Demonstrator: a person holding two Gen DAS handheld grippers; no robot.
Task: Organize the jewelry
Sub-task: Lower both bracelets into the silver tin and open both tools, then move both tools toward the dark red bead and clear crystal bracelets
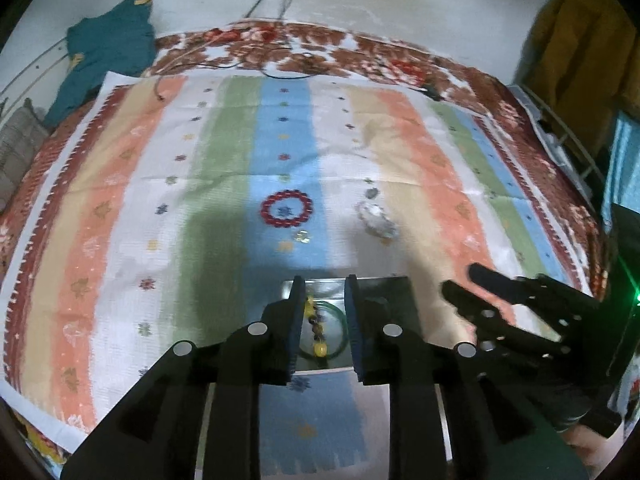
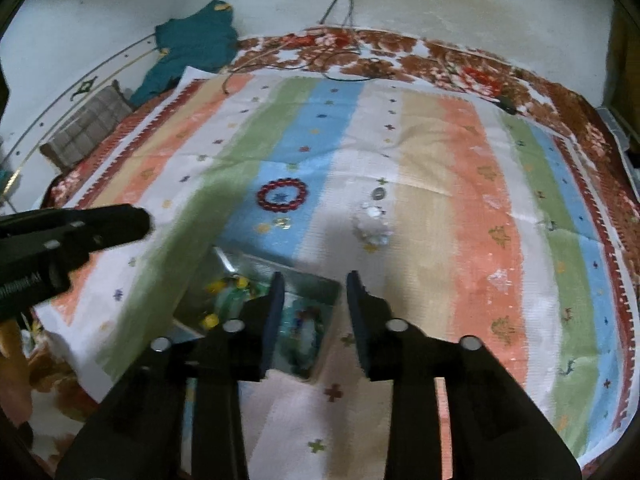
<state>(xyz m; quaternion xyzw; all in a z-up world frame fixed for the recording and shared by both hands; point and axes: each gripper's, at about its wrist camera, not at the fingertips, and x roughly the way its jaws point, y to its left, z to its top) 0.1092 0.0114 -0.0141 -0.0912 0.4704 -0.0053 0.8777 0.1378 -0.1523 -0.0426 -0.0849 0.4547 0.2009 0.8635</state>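
Both wrist views look down on a striped woven cloth (image 1: 360, 152) in bands of orange, white, green, blue and tan, spread over a red-and-white floral bedspread (image 1: 360, 56).

Left gripper (image 1: 322, 312): black two-finger tongs with blue pads, jaws spread a little way, nothing pinched between them. It hovers over a shallow shiny metal tray (image 1: 396, 284) at the near edge of the cloth. Through the gap between the fingers, a thin green bangle (image 1: 342, 320) and a string of yellow and dark beads (image 1: 316, 324) lie inside the tray.

Right gripper (image 2: 314, 312): same build, jaws also spread somewhat, empty. It sits over the tray's right-hand edge (image 2: 324, 284) (contents there blurred; yellow and green pieces can be made out, no more). In the left wrist view it shows as a black body (image 1: 520, 308) just right of the tray.

Jewelry still out on the cloth, beyond the tray:
- a ring-shaped bracelet of round red beads (image 1: 286, 208) on the blue band;
- a small pale glinting piece (image 1: 302, 236) just nearer than it, type not readable;
- a whitish, silvery cluster (image 1: 378, 220) on the white band to the right, too blurred to identify.

A teal garment (image 1: 108, 48) lies at the far left corner of the bed, against the wall.
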